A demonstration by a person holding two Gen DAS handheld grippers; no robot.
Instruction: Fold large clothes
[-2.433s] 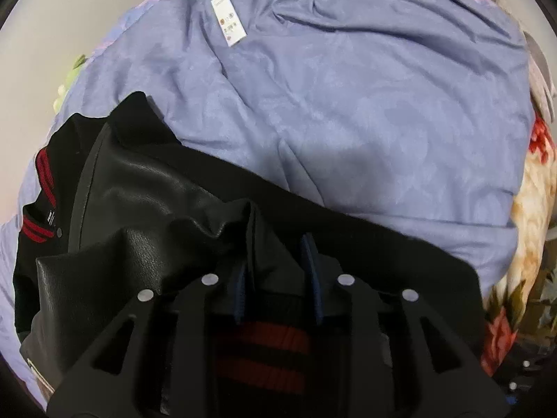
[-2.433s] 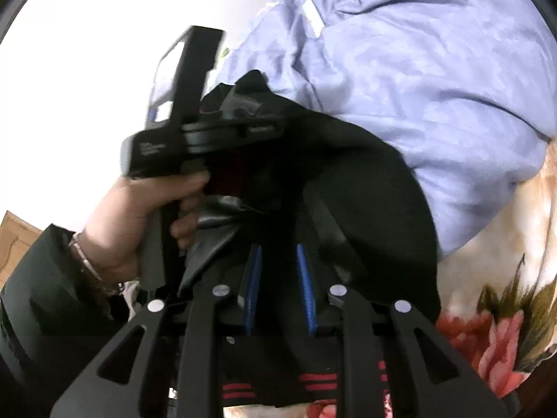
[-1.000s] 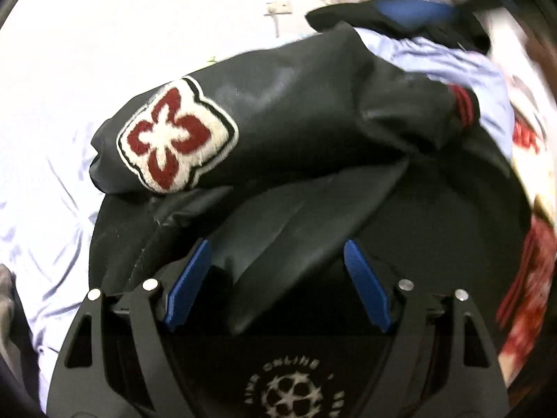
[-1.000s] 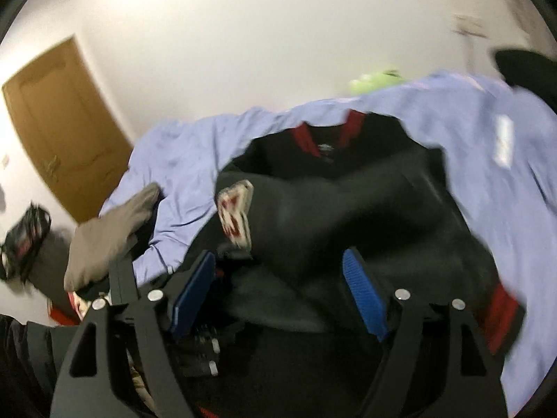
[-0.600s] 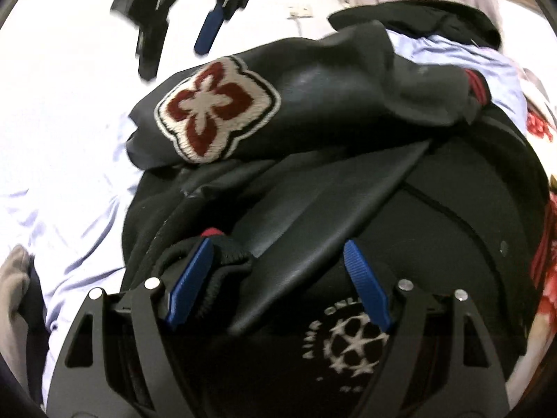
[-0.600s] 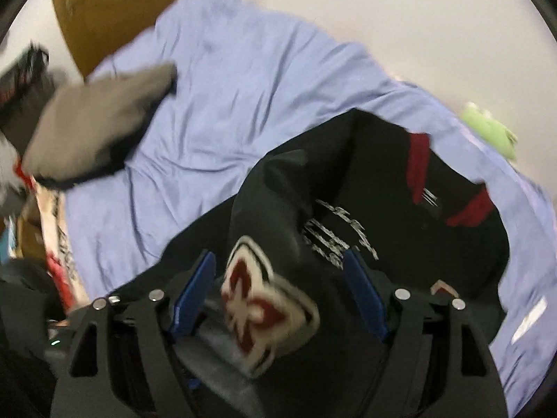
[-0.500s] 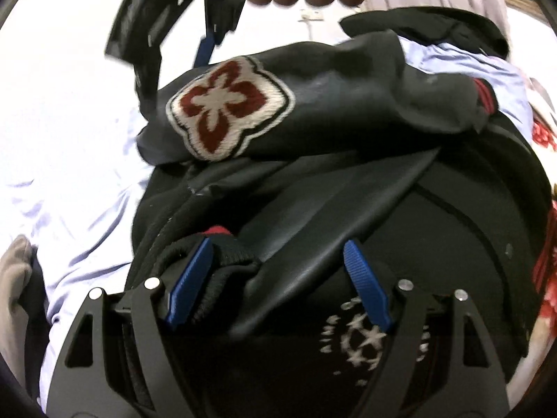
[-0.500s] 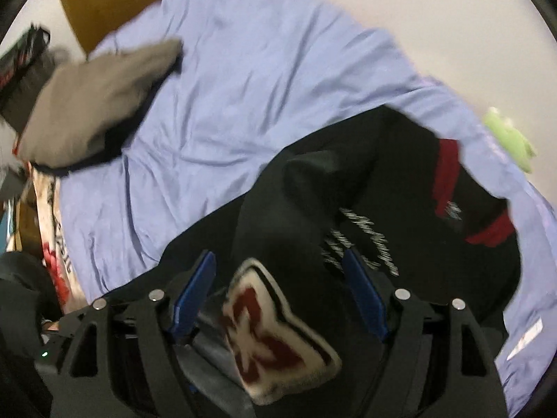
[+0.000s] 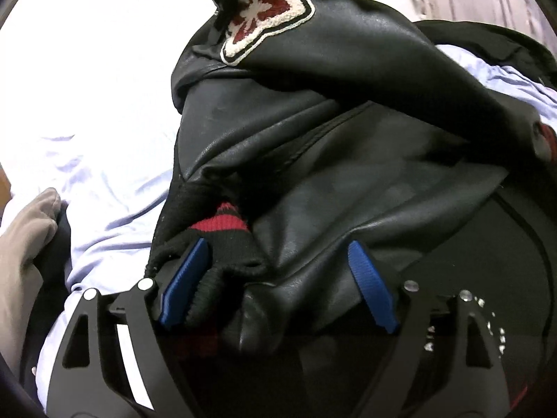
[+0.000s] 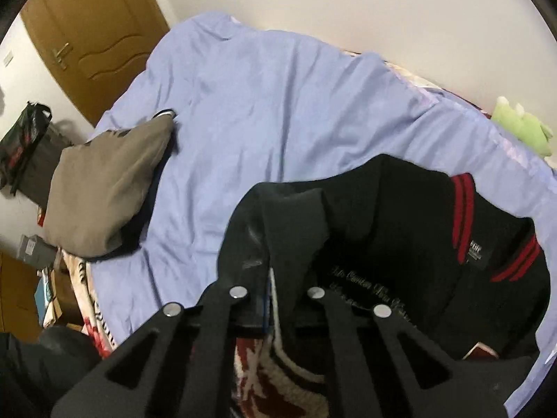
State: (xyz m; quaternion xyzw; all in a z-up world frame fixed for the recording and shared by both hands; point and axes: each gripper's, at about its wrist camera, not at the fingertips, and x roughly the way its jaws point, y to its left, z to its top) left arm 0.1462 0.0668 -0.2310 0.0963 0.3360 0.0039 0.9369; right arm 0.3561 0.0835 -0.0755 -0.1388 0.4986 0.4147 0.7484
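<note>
Jaws of the right gripper (image 10: 275, 299) have just been closing and are now pinching the sleeve by its red-and-white patch (image 9: 268, 17), at the top of the left view. Lower there, the left gripper (image 9: 275, 285) is standing wide, its blue pads (image 9: 184, 278) flanking the ribbed cuff (image 9: 216, 230) without pressing it. The black jacket (image 10: 383, 237) is lying on the blue bedsheet (image 10: 278, 104), so a sleeve fold looks under way; next, carrying that sleeve across the body. No containers are showing.

A home bedroom — bed (image 10: 278, 104) in lilac sheet, wooden door (image 10: 101, 31), plush toy (image 10: 522, 123).
</note>
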